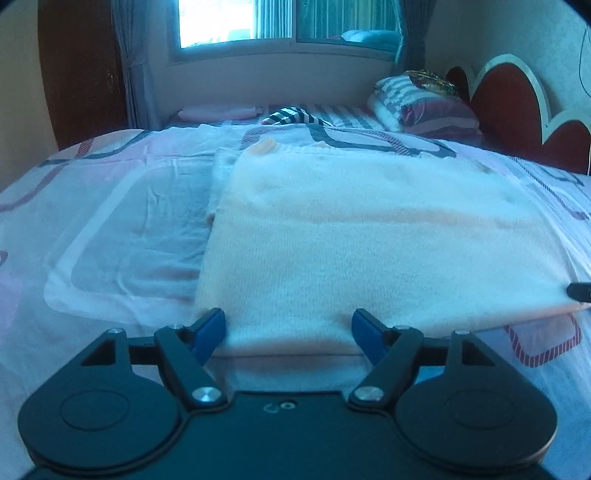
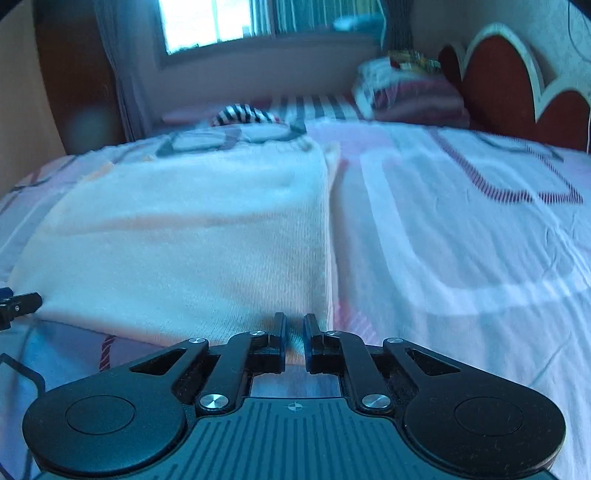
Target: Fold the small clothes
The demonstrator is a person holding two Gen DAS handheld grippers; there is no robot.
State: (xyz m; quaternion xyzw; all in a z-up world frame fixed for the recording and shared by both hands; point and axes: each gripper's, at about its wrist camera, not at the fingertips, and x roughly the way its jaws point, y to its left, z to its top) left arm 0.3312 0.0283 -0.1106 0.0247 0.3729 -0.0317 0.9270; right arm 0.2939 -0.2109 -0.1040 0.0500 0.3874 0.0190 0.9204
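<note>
A cream knit garment (image 1: 369, 229) lies flat on the bed, folded into a broad rectangle. My left gripper (image 1: 288, 317) stands open at its near left edge. The blue pads (image 1: 210, 328) sit either side of a stretch of the hem without pressing it. In the right wrist view the same garment (image 2: 184, 229) fills the left half. My right gripper (image 2: 294, 321) is shut on its near right corner, with a fold of knit pinched in the narrow gap. Each gripper's tip shows in the other view, the right gripper (image 1: 580, 291) and the left gripper (image 2: 18, 302).
The bed sheet (image 2: 461, 229) is pale pink with grey and striped rounded squares. Striped pillows (image 1: 417, 103) lie by a red scalloped headboard (image 1: 509, 99). A black-and-white striped cloth (image 1: 291, 116) lies at the far side, under a window (image 1: 280, 22).
</note>
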